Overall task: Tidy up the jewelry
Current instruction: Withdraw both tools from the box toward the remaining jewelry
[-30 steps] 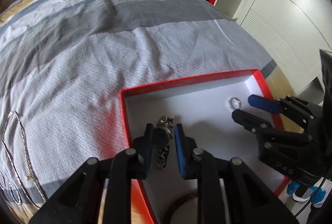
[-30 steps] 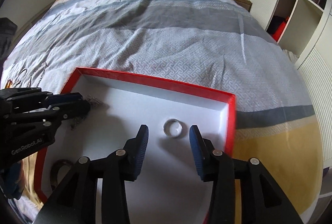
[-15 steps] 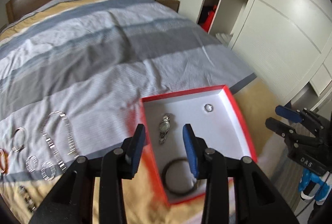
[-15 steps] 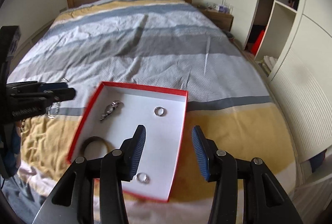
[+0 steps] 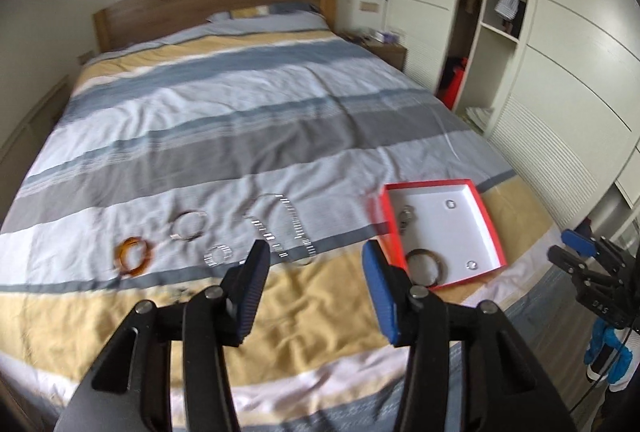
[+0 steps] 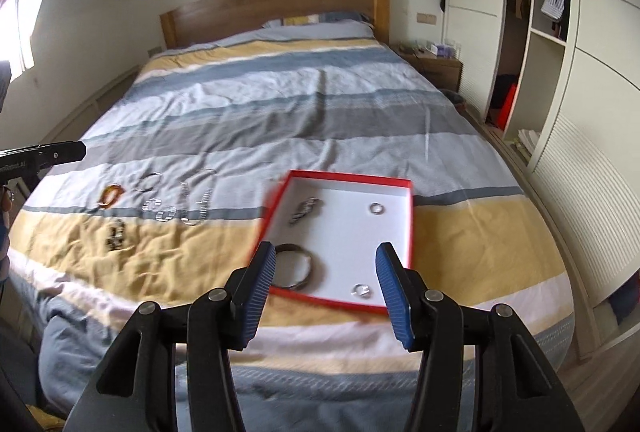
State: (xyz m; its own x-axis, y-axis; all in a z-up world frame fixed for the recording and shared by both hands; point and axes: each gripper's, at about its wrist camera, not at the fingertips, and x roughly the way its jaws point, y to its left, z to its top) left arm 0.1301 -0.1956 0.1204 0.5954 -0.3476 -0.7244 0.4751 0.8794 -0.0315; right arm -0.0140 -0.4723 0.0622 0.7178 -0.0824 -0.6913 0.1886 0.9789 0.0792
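Observation:
A red box (image 5: 490, 222) (image 6: 408, 216) with a white inside lies on the bed near its foot. In it lie a metal watch (image 6: 304, 211), two small rings (image 6: 376, 208) (image 6: 361, 290) and a dark bangle (image 6: 294, 266). On the cover to its left lie an amber bangle (image 5: 133, 258), a thin silver bangle (image 5: 189, 226), a silver necklace (image 5: 280, 228) and small silver pieces (image 5: 218, 255). My left gripper (image 5: 314, 288) is open and empty, high above the bed. My right gripper (image 6: 326, 290) is open and empty, above the box's near edge.
The bed has a striped grey, blue and yellow cover (image 5: 240, 119) and a wooden headboard (image 5: 216, 3). White wardrobes (image 5: 580, 51) and open shelves stand along the right. A nightstand (image 6: 436, 65) stands by the headboard. A dark beaded piece (image 6: 116, 234) lies on the yellow stripe.
Both grippers have pulled up and back from the box. The left one let go of the watch, which lies in the box, and both jaws stand wider open.

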